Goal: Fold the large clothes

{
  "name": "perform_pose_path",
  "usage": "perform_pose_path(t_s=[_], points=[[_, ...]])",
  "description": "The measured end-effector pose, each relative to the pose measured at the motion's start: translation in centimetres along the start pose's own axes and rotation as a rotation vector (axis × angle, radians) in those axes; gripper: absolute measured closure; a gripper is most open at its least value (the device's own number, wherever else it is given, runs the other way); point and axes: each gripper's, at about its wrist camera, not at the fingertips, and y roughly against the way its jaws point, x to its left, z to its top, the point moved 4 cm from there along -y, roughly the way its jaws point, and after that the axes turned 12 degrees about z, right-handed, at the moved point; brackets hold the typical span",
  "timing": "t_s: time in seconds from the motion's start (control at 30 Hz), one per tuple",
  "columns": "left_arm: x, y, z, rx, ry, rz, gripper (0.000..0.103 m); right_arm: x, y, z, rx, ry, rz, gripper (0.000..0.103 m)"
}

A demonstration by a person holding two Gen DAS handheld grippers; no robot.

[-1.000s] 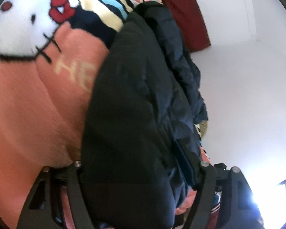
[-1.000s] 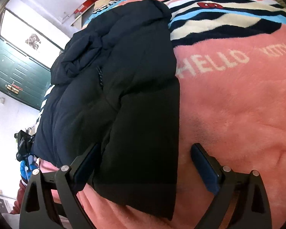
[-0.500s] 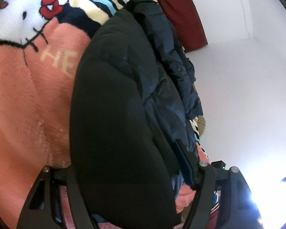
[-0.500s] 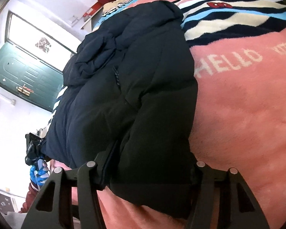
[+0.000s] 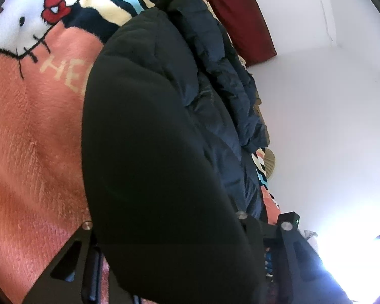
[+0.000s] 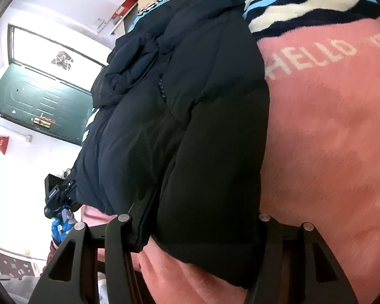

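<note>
— So, what are the two tools doing with the jacket (image 6: 179,116)?

— Both are working at its near hem. The right gripper (image 6: 197,230) is closing its jaws around a thick fold of the lower edge; fabric is filling the whole gap between them, so I am reading it as clamped on the jacket. The left gripper (image 5: 164,243) is sitting with the dark padded cloth bulging between its jaws too, but the cloth is hiding the tips, so I cannot tell whether it is pinching or merely pushed in.

— And where is the jacket lying?

— It is lying lengthwise on the pink blanket (image 6: 329,139), beside the "HELLO" lettering (image 6: 314,53), with its far end reaching toward the dark red pillow (image 5: 238,17).

— How is it going to handle?

— Softly, I am guessing. It is looking puffy and quilted, light for its bulk, with a smooth shell that is probably sliding easily. It is likely springing back after folding, so a thin pinch may be slipping off.

— Best place to hold?

— At the hem corners, where the band is looking firmer, taking a deep bite.

— Any containers?

— None are showing in either view.
</note>
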Motion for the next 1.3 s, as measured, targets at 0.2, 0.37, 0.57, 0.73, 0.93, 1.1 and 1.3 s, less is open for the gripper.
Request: perform_pose_path(t_s=[0.2,0.37,0.57,0.73,0.93,1.1,1.3], points=[[-0.6,1.3,-0.1,-0.020,-0.013,-0.016,0.084,0.7,-0.1,-0.2,-0.003,0.039,0.021,0.074],[-3.0,3.0,1.0,-0.047,-0.062,-0.052,0.085,2.2,1.0,0.8,-0.072,0.075,0.073,0.082],[-5.6,5.5,3.0,-0.072,-0.080,-0.122,0.085,3.5,3.4,3.2,-0.191,0.057,0.178,0.083],[-8.7,6.1,6.0,-0.100,-0.063,-0.185,0.085,4.6,5.7,6.5,-0.288,0.033,0.250,0.083],[-12.4,5.8,10.3,-0.127,-0.081,-0.209,0.085,6.6,7.1,11.7,-0.340,0.080,0.204,0.083],[-14.8,4.7,14.9,-0.135,-0.064,-0.223,0.085,7.3,7.2,16.8,-0.360,0.091,0.176,0.083],[-17.3,1.7,21.1,-0.129,-0.052,-0.188,0.085,6.6,5.9,23.2,-0.403,0.018,0.153,0.083]])
